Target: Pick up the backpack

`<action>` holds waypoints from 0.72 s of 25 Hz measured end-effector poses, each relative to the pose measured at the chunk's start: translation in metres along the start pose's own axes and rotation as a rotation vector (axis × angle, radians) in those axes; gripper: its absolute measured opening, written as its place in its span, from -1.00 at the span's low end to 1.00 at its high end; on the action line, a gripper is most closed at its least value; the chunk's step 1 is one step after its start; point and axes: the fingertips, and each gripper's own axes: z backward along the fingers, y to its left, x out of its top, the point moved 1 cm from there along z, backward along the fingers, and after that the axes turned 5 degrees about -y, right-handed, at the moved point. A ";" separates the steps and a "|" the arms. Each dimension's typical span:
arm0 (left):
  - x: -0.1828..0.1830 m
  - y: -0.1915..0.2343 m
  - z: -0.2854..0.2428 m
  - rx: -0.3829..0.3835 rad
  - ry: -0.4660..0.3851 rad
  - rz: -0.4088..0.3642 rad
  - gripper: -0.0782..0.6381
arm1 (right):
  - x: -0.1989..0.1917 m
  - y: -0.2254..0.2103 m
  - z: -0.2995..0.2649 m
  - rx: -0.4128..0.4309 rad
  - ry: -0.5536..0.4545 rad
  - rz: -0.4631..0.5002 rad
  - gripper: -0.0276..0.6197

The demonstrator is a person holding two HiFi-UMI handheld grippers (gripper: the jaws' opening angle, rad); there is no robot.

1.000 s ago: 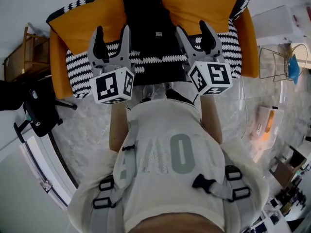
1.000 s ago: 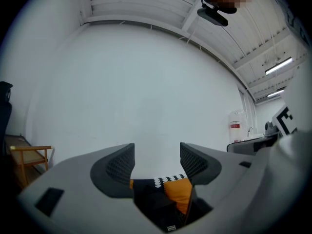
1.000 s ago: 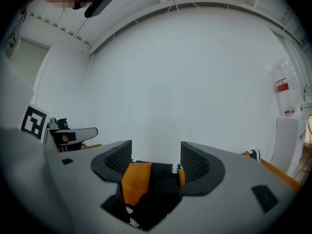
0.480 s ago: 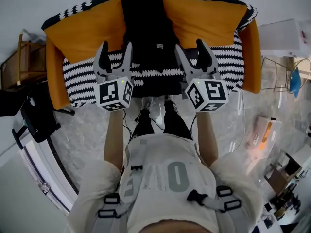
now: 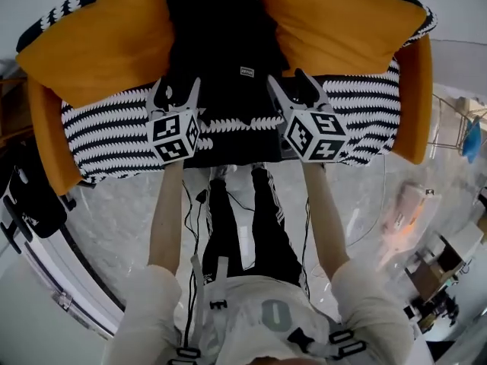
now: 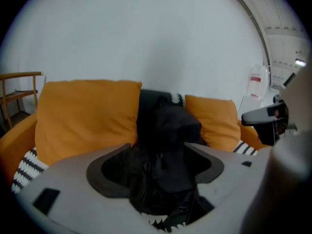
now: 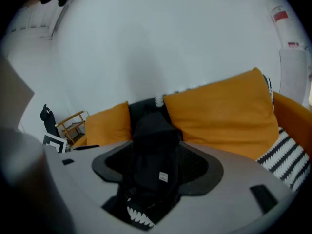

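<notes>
Backpack: the black backpack [image 5: 221,29] is on the sofa [image 5: 415,105]. It sits in the middle, between the left orange cushion [image 5: 99,44] and the right orange cushion [image 5: 335,21].
Under it: a black and white striped cover [image 5: 106,131] lies on the seat, and the bottom of the backpack rests on it.
Left tool: the left tool [image 5: 177,91] has its jaws spread wide and they are opening more. The backpack shows in the gap between them, but the pads do not press on it.
Right tool: the right tool [image 5: 291,82] has its jaws spread too, but they are closing a little. The backpack shows in its gap as well, and it is not pinched yet.
Which way: the backpack is straight ahead of both tools and a bit between them. The left tool is by its left edge and the right tool is by its right edge.
Long side: the backpack leans on the sofa back, so its long side runs from the seat front up and away from the person.
Who is nearer: I think both hands are about the same, one on each side.
My guess for next: each tool goes in a little more and pinches its own side of the backpack.
</notes>
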 end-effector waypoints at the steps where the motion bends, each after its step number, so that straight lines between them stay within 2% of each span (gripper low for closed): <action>1: -0.026 0.006 -0.015 0.010 0.043 -0.006 0.10 | -0.023 -0.012 -0.015 -0.009 0.033 -0.015 -0.01; 4: -0.090 0.023 -0.053 0.045 0.149 -0.029 0.10 | -0.082 -0.044 -0.053 -0.045 0.115 -0.080 -0.01; 8: -0.141 0.037 -0.077 0.077 0.238 -0.008 0.10 | -0.140 -0.073 -0.081 -0.084 0.200 -0.156 -0.02; 10: -0.156 0.041 -0.085 0.090 0.260 -0.005 0.08 | -0.158 -0.082 -0.092 -0.091 0.231 -0.160 -0.02; 12: -0.164 0.045 -0.091 0.103 0.265 -0.017 -0.11 | -0.170 -0.087 -0.102 -0.090 0.250 -0.162 -0.02; 15: -0.170 0.049 -0.095 0.101 0.264 -0.016 -0.20 | -0.183 -0.088 -0.114 -0.082 0.263 -0.160 -0.05; 17: -0.170 0.050 -0.096 0.093 0.272 -0.017 -0.31 | -0.183 -0.084 -0.118 -0.065 0.257 -0.160 -0.22; 18: -0.169 0.050 -0.096 0.084 0.277 -0.018 -0.34 | -0.181 -0.081 -0.119 -0.056 0.249 -0.168 -0.36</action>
